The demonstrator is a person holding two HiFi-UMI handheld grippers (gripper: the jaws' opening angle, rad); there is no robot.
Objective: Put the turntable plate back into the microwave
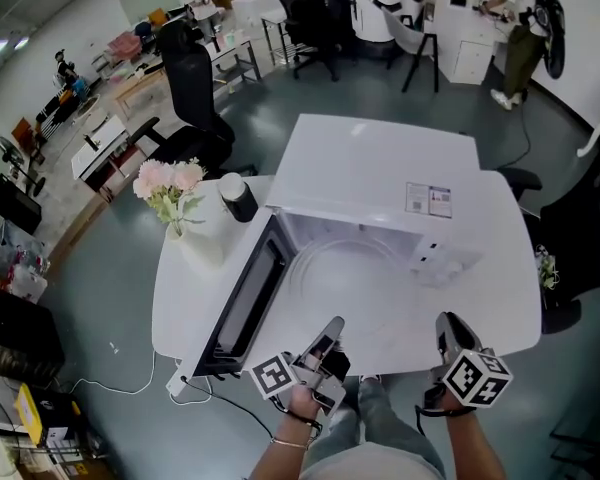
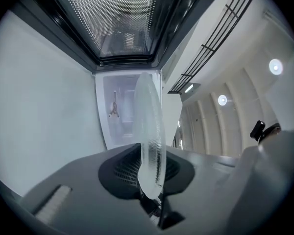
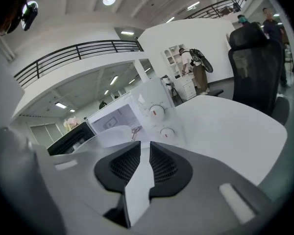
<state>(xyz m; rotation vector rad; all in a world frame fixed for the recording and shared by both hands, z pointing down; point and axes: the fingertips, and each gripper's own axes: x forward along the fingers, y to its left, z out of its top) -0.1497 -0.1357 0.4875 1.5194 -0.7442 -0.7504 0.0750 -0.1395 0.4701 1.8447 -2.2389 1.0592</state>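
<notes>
left claw (image 2: 150, 169) grasping turntable plate (image 2: 149, 126) | right claw (image 3: 143, 161) released, apparently empty | microwave door (image 1: 242, 306) open, flowers (image 1: 168, 182) near

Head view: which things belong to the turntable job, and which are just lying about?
Job: clear glass turntable plate, held by left gripper; white microwave, door open.
Lying about: pink flower bouquet; black white-lidded cup; black office chair.

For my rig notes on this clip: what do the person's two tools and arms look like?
Both the left tool and right tool have grey bodies with black, mesh-textured pads. Each carries a cube with black-and-white square markers. Dark straps sit at the wrists; the forearms show no sleeves, and a thin band circles the left wrist.
</notes>
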